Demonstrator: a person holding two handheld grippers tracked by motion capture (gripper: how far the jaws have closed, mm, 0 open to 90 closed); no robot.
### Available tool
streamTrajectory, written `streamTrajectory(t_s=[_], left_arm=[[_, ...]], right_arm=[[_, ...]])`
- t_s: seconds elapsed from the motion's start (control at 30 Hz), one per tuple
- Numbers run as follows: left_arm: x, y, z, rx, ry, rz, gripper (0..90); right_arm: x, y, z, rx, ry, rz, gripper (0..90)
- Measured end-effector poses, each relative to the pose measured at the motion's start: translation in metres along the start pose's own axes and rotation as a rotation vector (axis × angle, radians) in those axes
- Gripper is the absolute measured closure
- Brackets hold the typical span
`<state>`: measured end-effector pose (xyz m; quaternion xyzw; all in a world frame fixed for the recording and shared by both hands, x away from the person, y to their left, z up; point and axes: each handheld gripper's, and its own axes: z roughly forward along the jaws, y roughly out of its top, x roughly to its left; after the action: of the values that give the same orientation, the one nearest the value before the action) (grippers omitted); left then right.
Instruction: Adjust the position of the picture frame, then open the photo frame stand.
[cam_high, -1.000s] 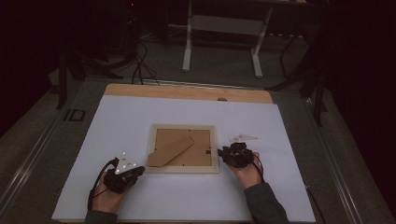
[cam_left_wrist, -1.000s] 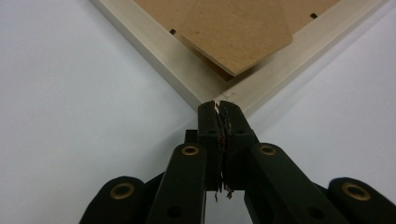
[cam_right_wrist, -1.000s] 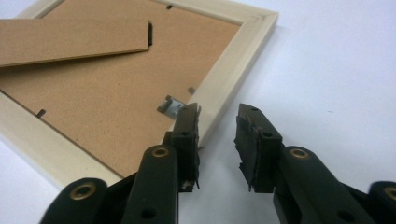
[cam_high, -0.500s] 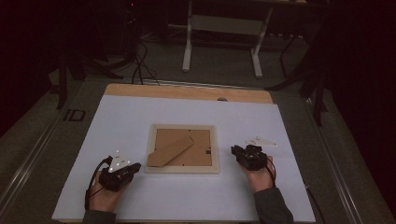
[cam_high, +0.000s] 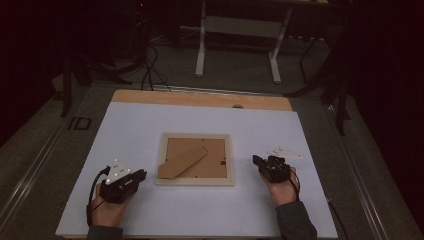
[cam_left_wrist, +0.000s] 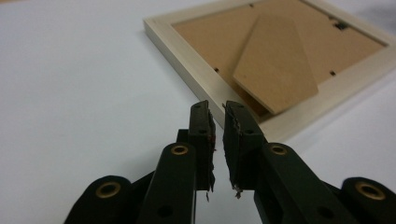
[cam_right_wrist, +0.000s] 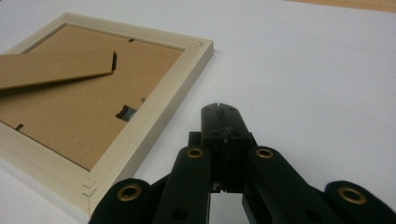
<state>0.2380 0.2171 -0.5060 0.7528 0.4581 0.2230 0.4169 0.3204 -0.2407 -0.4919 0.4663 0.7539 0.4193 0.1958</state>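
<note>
our left gripper (cam_left_wrist: 218, 112) sits slightly parted beside the picture frame (cam_high: 195, 159). our right gripper (cam_right_wrist: 219, 109) is closed, empty, apart from it.

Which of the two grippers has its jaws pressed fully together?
The right gripper: its jaws meet with no gap, beside the picture frame. The left gripper shows a narrow slit.

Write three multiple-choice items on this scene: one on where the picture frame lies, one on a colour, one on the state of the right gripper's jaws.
1. The picture frame lies: A between the two grippers; B left of both; C off the table.
2. The frame's back board is: A blue; B brown; C black.
3. The right gripper has its jaws: A wide open; B shut on the frame; C shut on nothing.

Key: 1 A, the left gripper and right gripper flank it in the high view. 2 B, both gripper views show brown. 3 C, the jaws meet beside the frame.
</note>
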Motion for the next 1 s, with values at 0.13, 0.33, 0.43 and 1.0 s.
streamTrajectory(t_s=[0.13,0.33,0.43,1.0], left_arm=[[-0.003,0.004,-0.008,-0.048,0.008,-0.001,80.5],[-0.002,0.012,-0.009,-0.074,-0.006,-0.004,78.1],[0.000,0.019,-0.007,-0.072,-0.028,-0.001,71.2],[0.010,0.055,0.004,-0.063,-0.129,0.005,54.5]], right_arm=[[0.000,-0.001,0.001,0.002,-0.004,-0.005,90.0],[-0.001,-0.002,0.000,0.002,-0.009,-0.002,90.0],[-0.003,-0.002,-0.002,-0.002,-0.011,0.012,90.0],[-0.009,-0.004,-0.005,-0.016,-0.025,0.023,87.3]])
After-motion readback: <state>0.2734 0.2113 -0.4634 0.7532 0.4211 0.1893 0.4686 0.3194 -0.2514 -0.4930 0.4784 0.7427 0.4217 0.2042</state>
